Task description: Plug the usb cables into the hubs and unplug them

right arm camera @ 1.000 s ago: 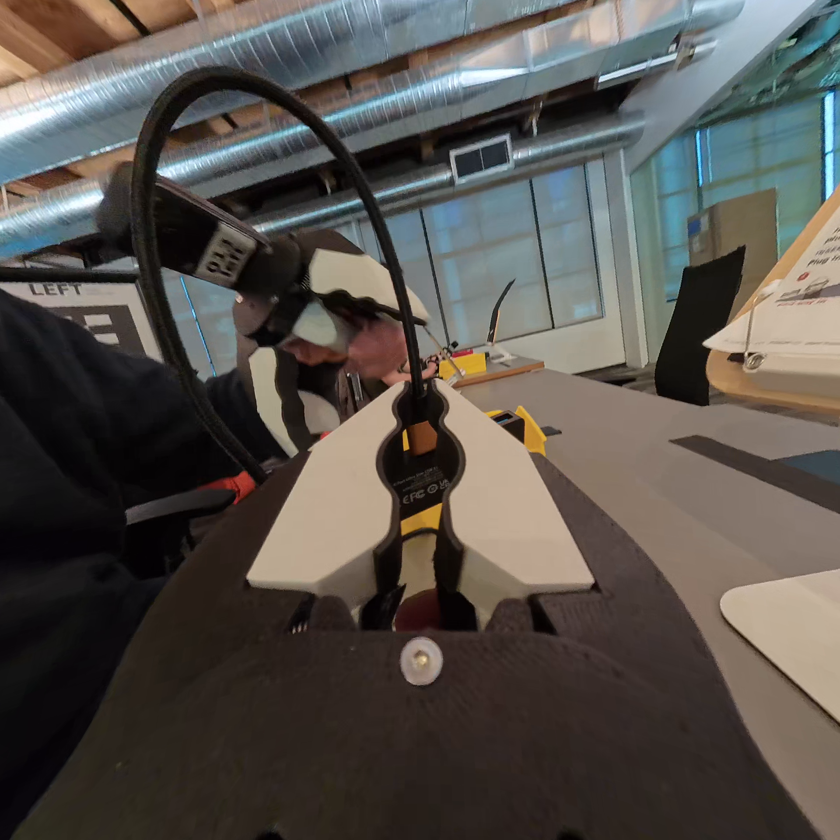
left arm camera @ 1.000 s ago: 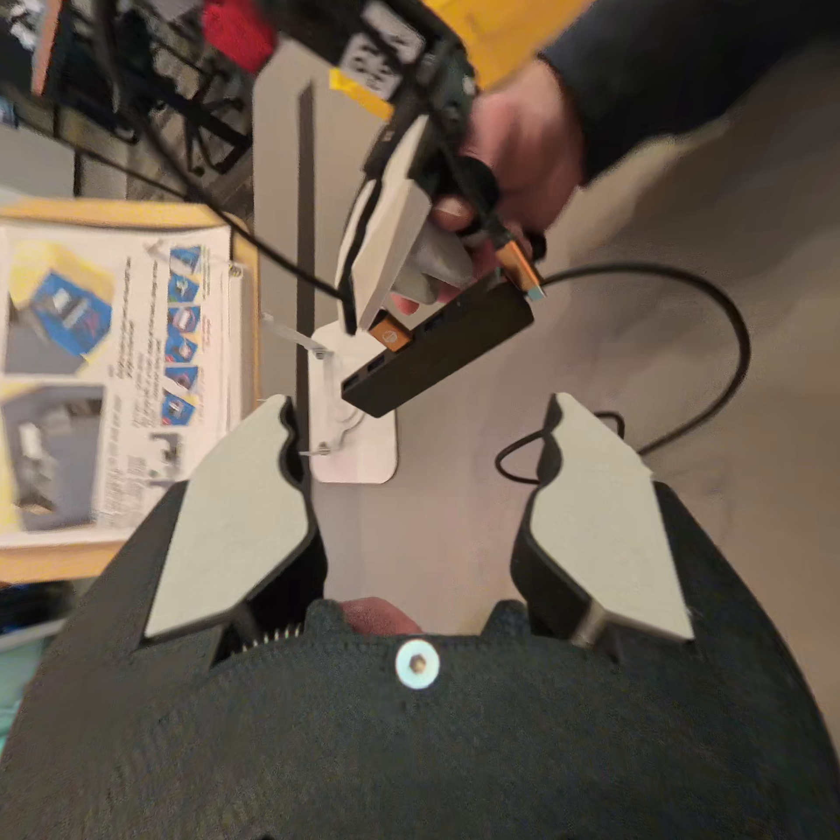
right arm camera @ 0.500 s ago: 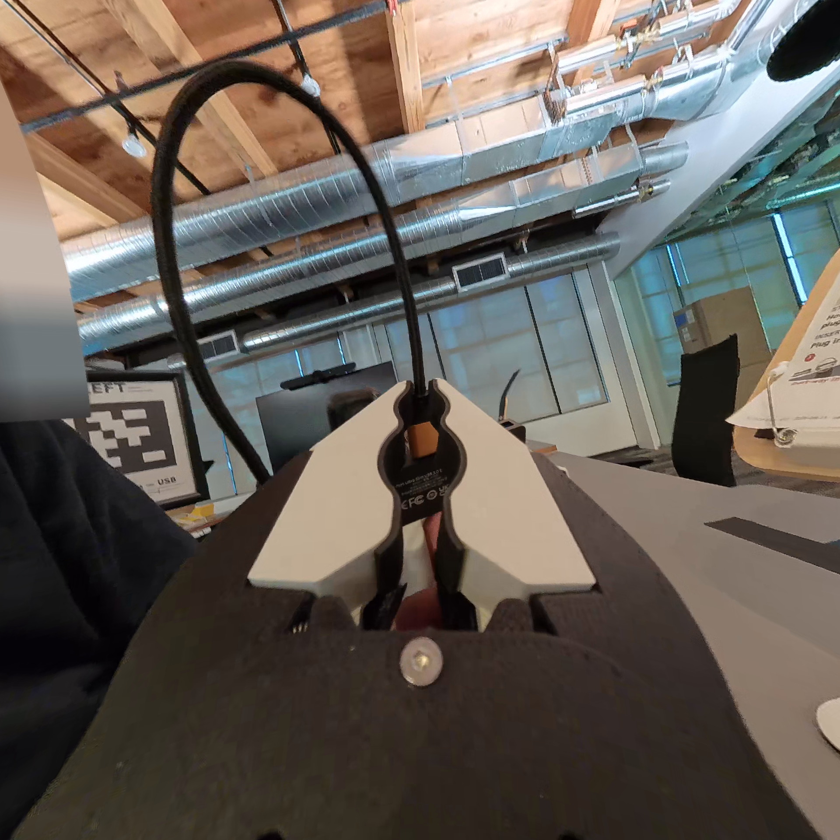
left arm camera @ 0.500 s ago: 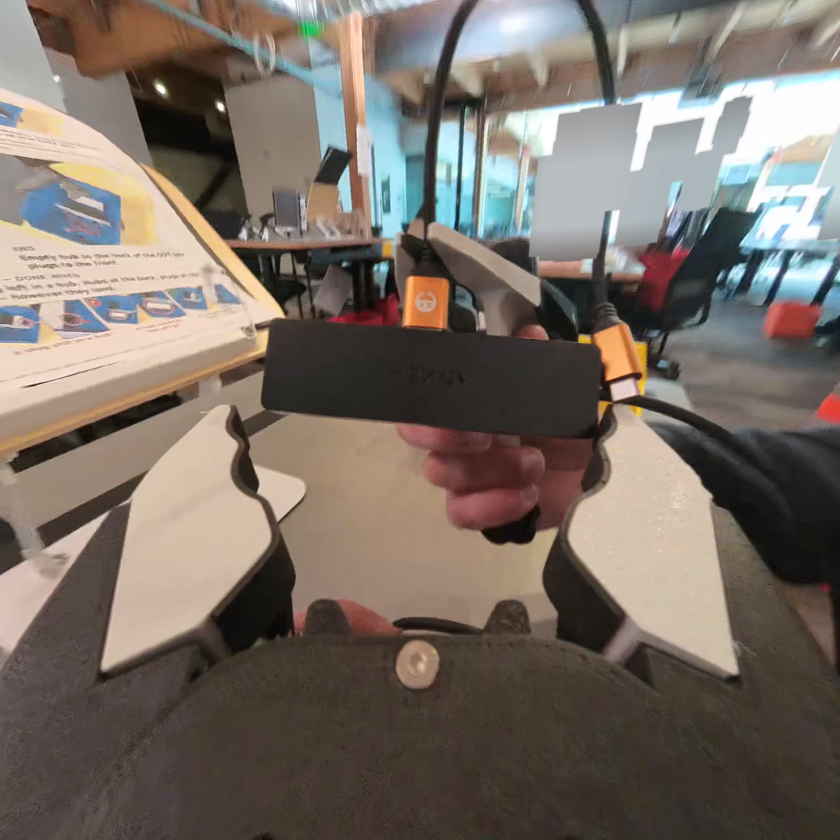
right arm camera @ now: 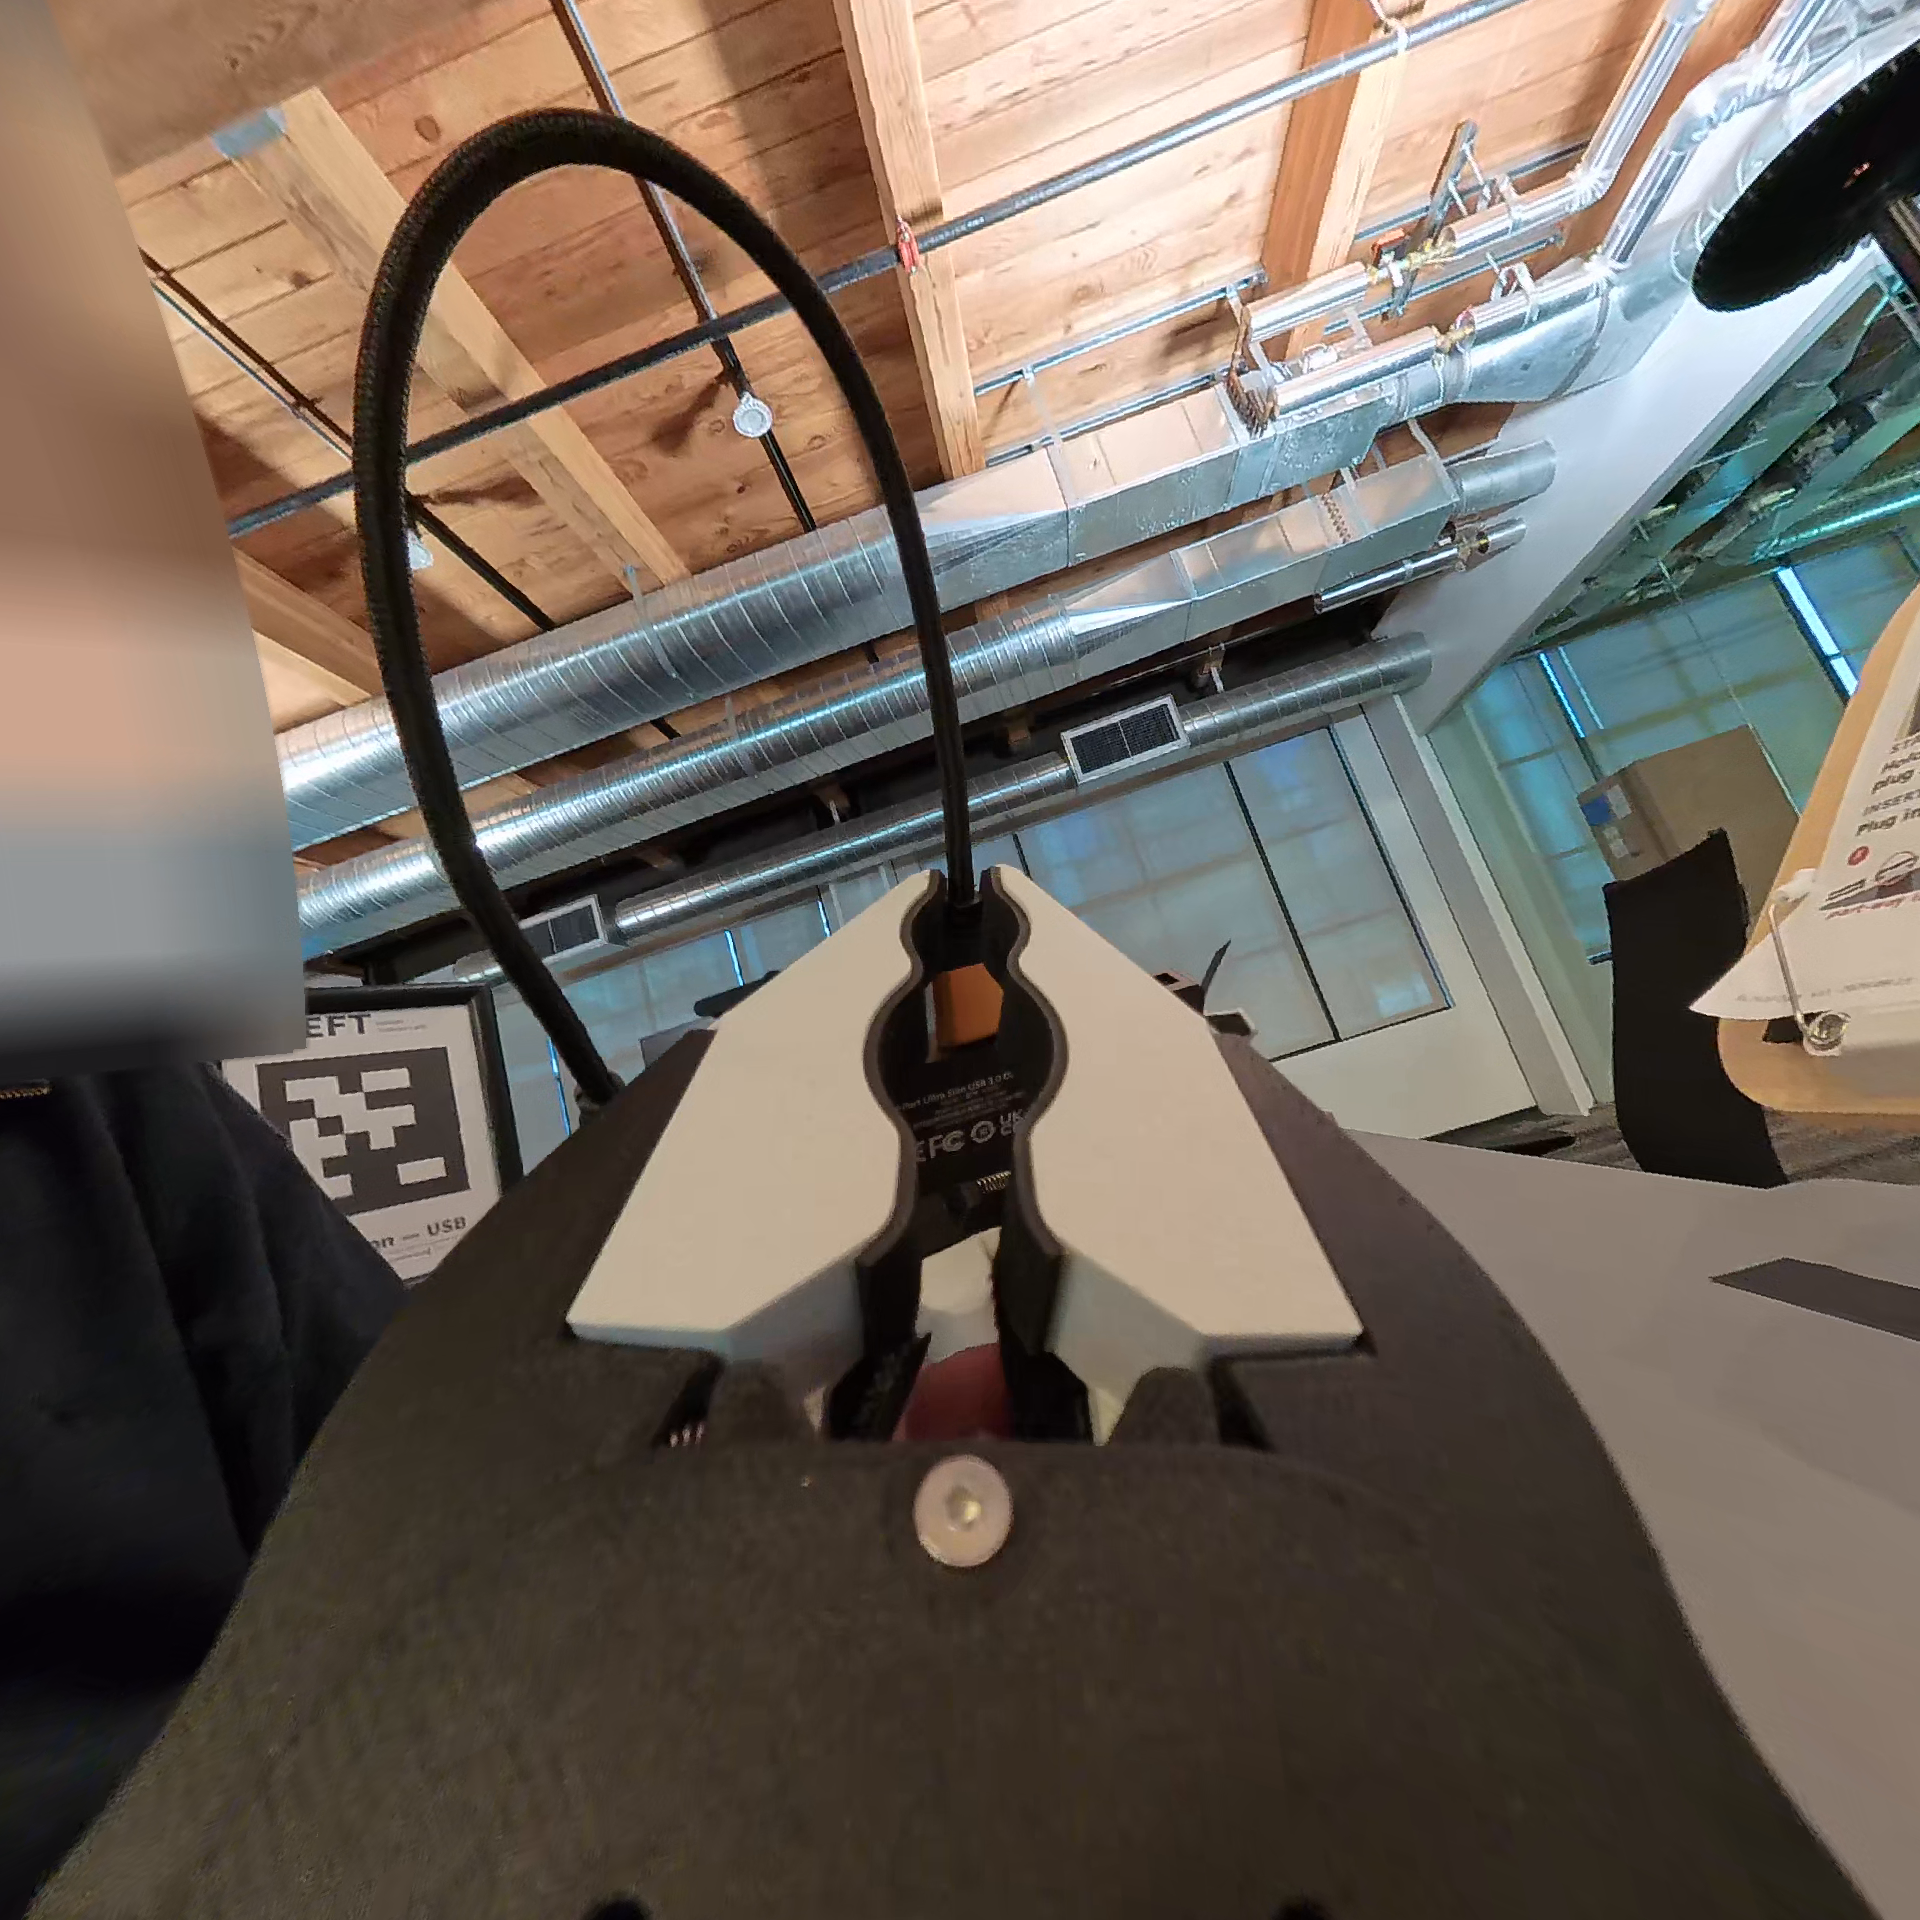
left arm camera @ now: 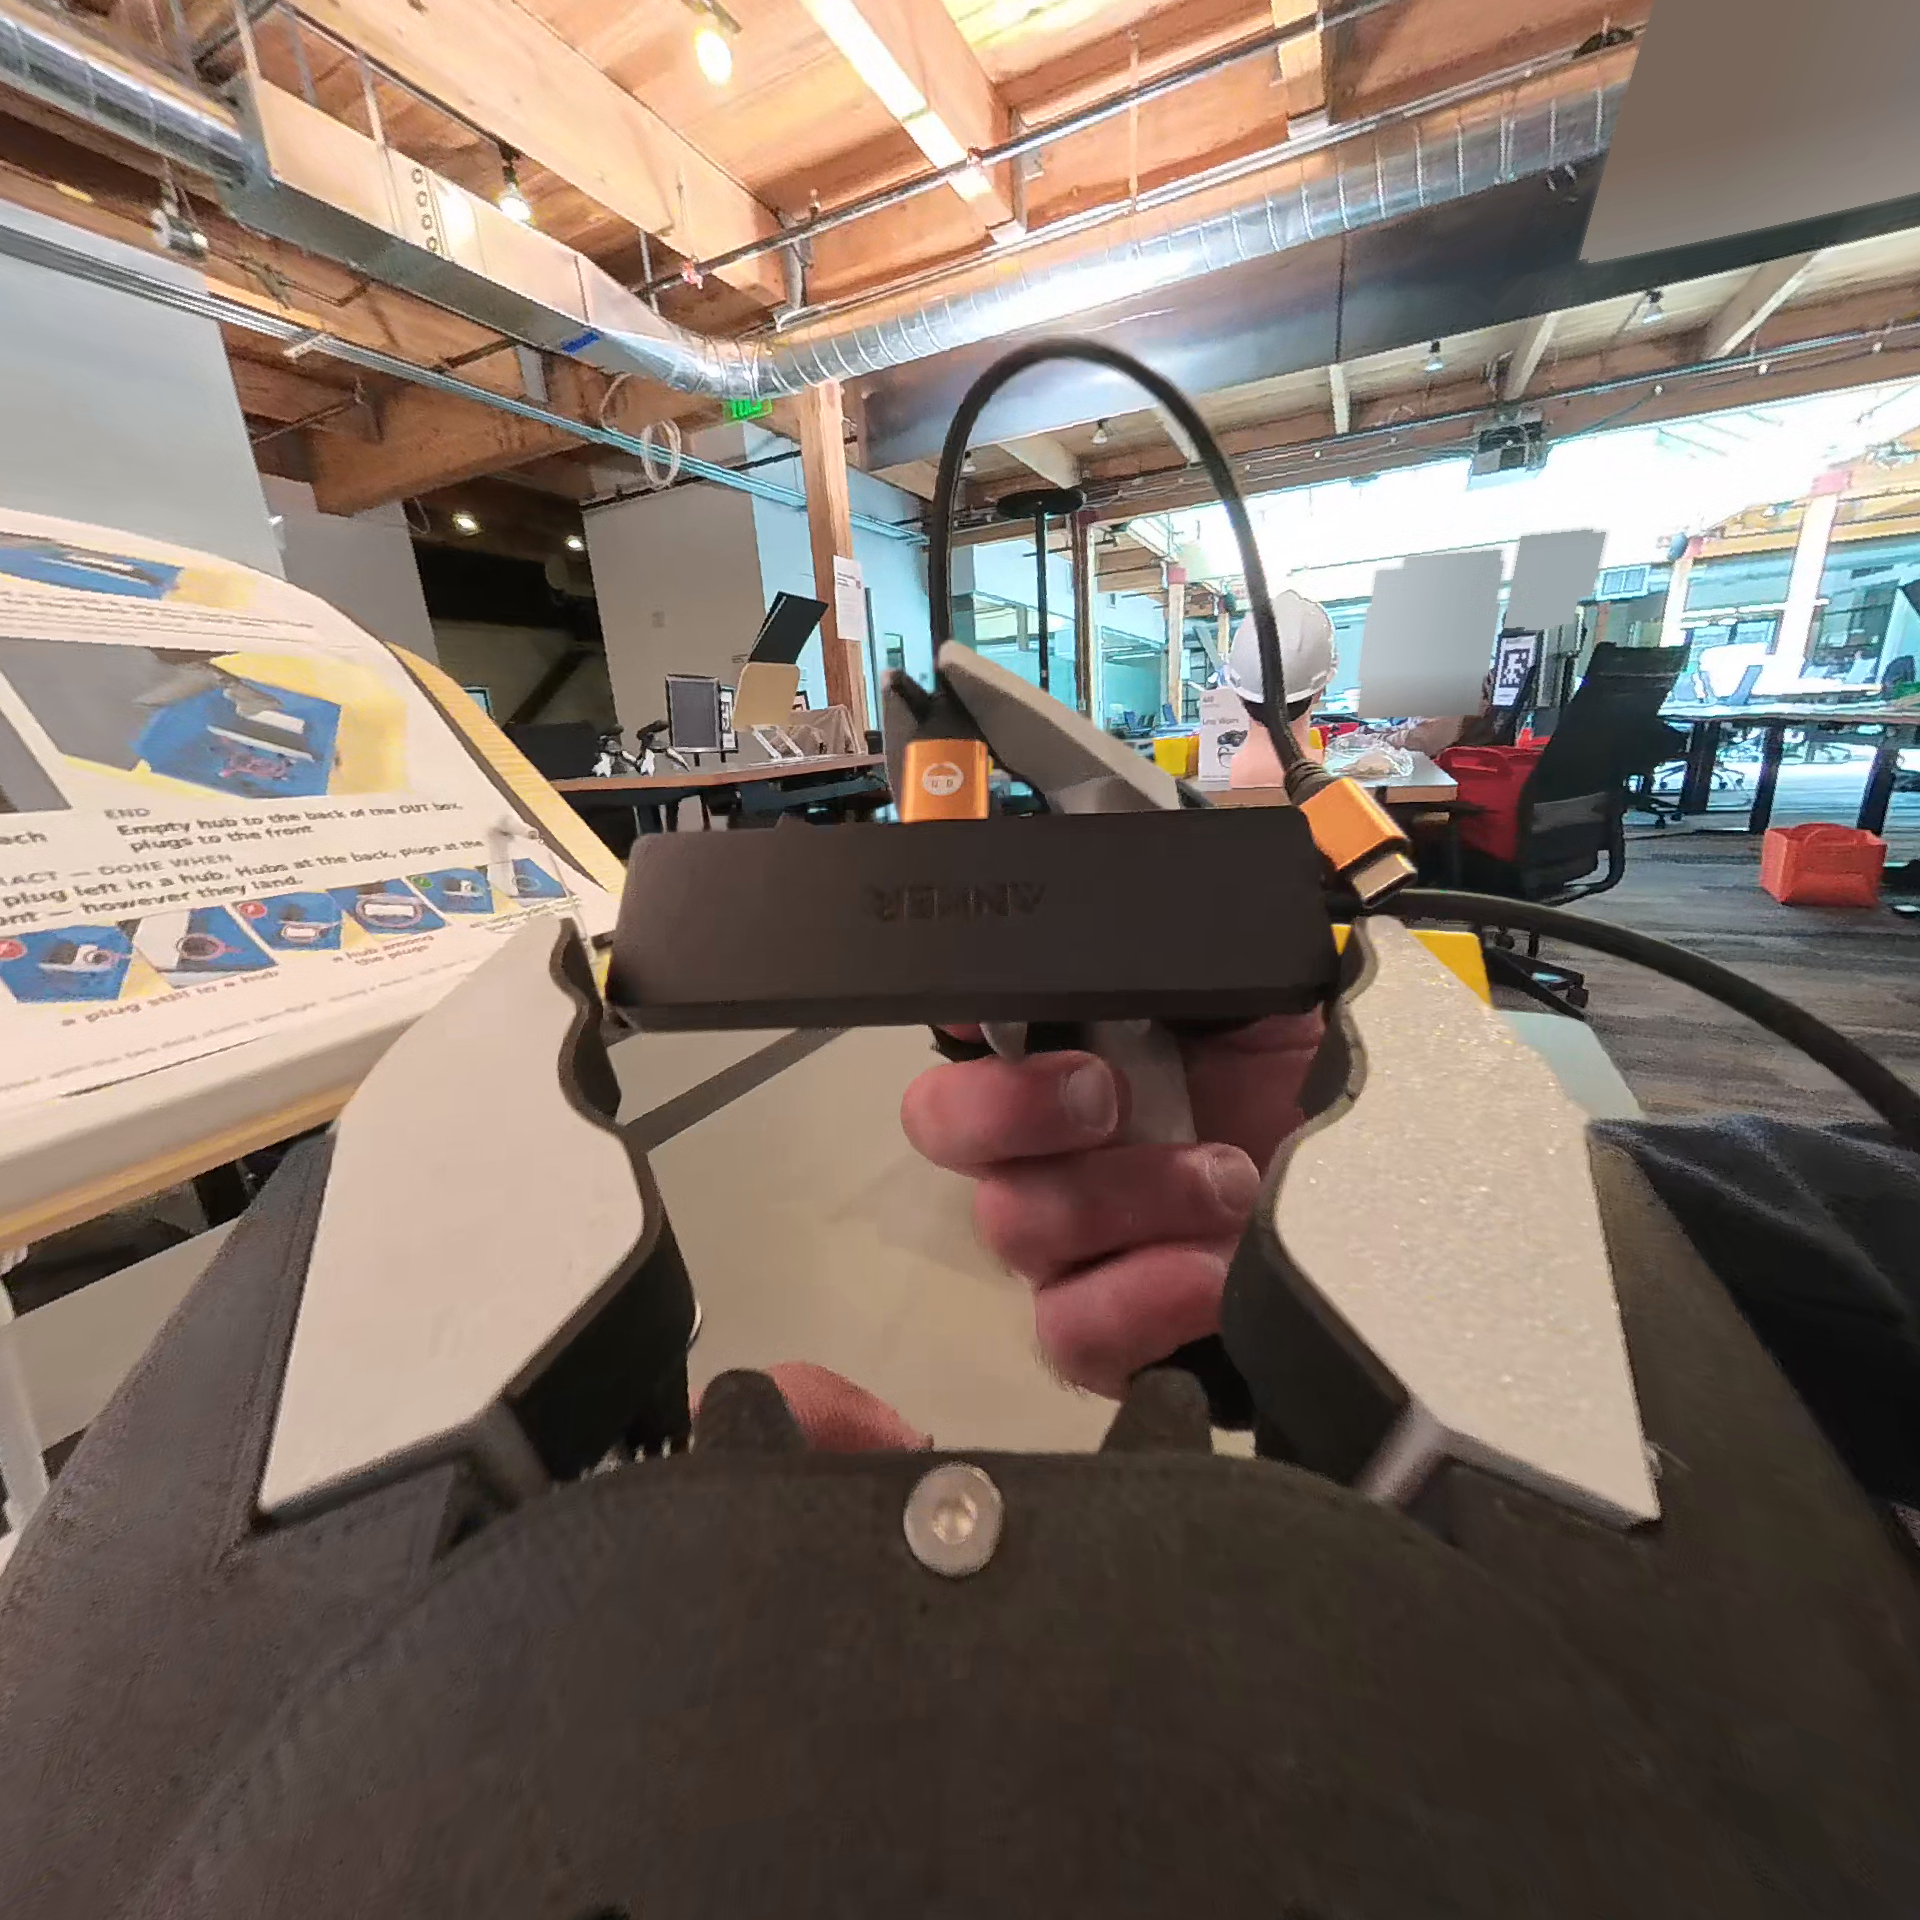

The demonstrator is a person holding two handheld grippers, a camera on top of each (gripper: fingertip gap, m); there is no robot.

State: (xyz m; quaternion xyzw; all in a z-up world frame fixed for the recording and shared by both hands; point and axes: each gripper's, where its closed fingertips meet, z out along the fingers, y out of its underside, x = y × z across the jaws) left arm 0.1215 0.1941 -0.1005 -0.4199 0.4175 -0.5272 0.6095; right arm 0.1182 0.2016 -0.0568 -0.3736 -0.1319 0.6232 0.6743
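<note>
A black USB hub hangs level in the air in the left wrist view. My right gripper is shut on the hub across its narrow width, held by a hand. An orange plug sits in a port on the hub's far edge, and also shows in the right wrist view. Its black cable loops over to a second orange plug, which hangs free by the hub's right end. My left gripper is open, with a fingertip close to each end of the hub.
A tilted wooden board with a picture instruction sheet stands at the left. The grey table lies below the hub. A black-and-white marker card stands behind the right gripper. The board's edge and a black chair are at the right. My hands' fingertips stand some 5 centimetres from each other.
My left gripper has swung up from looking down at the table to level and has closed in on the hub, which now lies between its fingertips. My right gripper has tilted upward with the hub.
</note>
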